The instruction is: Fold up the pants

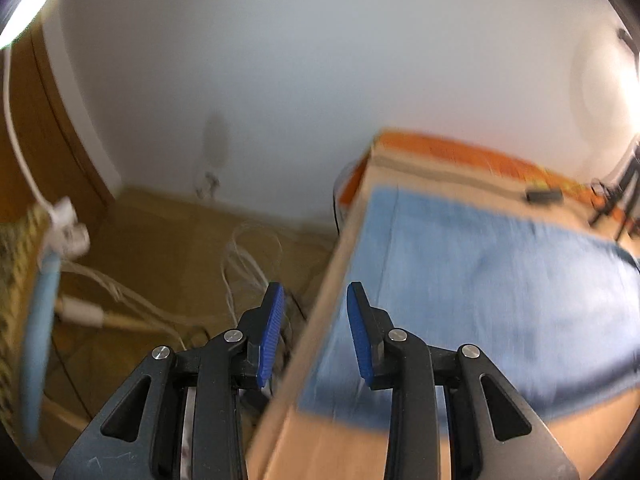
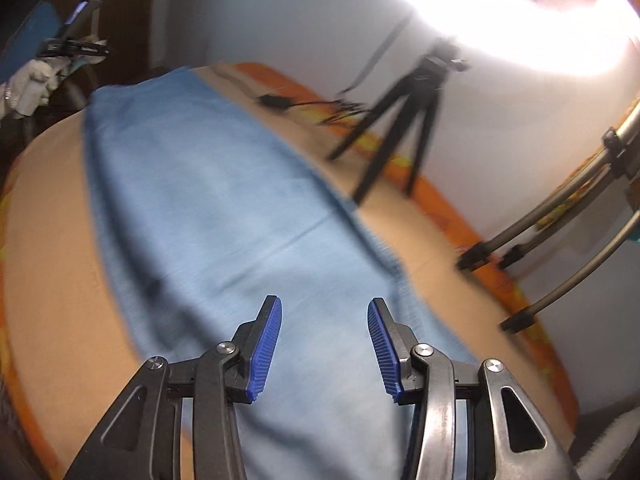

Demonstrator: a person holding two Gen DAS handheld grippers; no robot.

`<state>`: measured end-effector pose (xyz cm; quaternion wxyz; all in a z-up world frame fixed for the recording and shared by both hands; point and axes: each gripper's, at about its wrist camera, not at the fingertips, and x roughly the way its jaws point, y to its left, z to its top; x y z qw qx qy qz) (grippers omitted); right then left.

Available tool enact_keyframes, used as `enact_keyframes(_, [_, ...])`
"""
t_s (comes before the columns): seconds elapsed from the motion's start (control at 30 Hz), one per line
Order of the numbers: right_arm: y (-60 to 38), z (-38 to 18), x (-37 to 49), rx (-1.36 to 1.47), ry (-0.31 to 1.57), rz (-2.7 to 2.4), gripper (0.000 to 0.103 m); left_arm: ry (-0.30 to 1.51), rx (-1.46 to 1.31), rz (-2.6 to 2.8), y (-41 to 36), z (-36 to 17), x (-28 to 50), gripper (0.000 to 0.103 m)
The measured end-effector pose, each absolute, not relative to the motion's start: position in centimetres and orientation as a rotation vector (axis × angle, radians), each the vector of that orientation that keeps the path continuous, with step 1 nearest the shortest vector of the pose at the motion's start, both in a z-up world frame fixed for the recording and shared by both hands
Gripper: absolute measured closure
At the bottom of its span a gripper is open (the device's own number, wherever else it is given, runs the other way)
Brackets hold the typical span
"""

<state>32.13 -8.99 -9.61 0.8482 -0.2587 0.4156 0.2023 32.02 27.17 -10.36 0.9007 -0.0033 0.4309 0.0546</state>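
Light blue pants (image 1: pixel 480 280) lie spread flat on a tan table (image 1: pixel 344 440); they also show in the right wrist view (image 2: pixel 224 208). My left gripper (image 1: pixel 316 300) is open and empty, held above the table's left edge near the end of the pants. My right gripper (image 2: pixel 325 312) is open and empty, held just above the pants near their right part. Both views are blurred by motion.
A black tripod (image 2: pixel 396 120) stands on the far side of the table, with a small black device and cable (image 2: pixel 276 101) beside it. Grey stand legs (image 2: pixel 560 216) reach in at the right. White cables (image 1: pixel 248 264) lie on the floor left of the table.
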Motion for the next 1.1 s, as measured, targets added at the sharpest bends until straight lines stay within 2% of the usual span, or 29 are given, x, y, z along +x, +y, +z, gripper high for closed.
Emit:
enact_keyframes(0.17, [-8.4, -10.9, 29.4, -0.511, 0.936, 0.51, 0.058, 0.959, -0.111, 0.08, 28.3, -13.7, 30.9, 0.06])
enact_keyframes(0.37, [-8.9, -12.6, 27.5, -0.481, 1.021, 0.556, 0.057, 0.941, -0.149, 0.048, 28.3, -14.8, 30.7, 0.054])
enact_keyframes(0.57, [-7.9, -13.9, 27.2, -0.482, 1.049, 0.574, 0.062, 0.931, -0.15, 0.02, 28.1, -15.0, 30.5, 0.054])
enact_keyframes(0.93, [-4.6, -15.5, 28.4, -0.517, 1.056, 0.6, 0.062, 0.949, -0.11, -0.023, 27.1, -16.2, 30.6, 0.054])
enact_keyframes(0.97, [-4.6, -15.5, 28.5, -0.515, 1.056, 0.601, 0.062, 0.946, -0.107, -0.02, 27.1, -16.2, 30.6, 0.056])
enact_keyframes(1.07, [-4.3, -15.5, 28.4, -0.526, 1.055, 0.601, 0.064, 0.942, -0.079, -0.015, 26.6, -16.3, 30.5, 0.083])
enact_keyframes(1.1, [-4.2, -15.5, 28.4, -0.532, 1.054, 0.601, 0.066, 0.94, -0.06, -0.01, 26.5, -16.3, 30.5, 0.088])
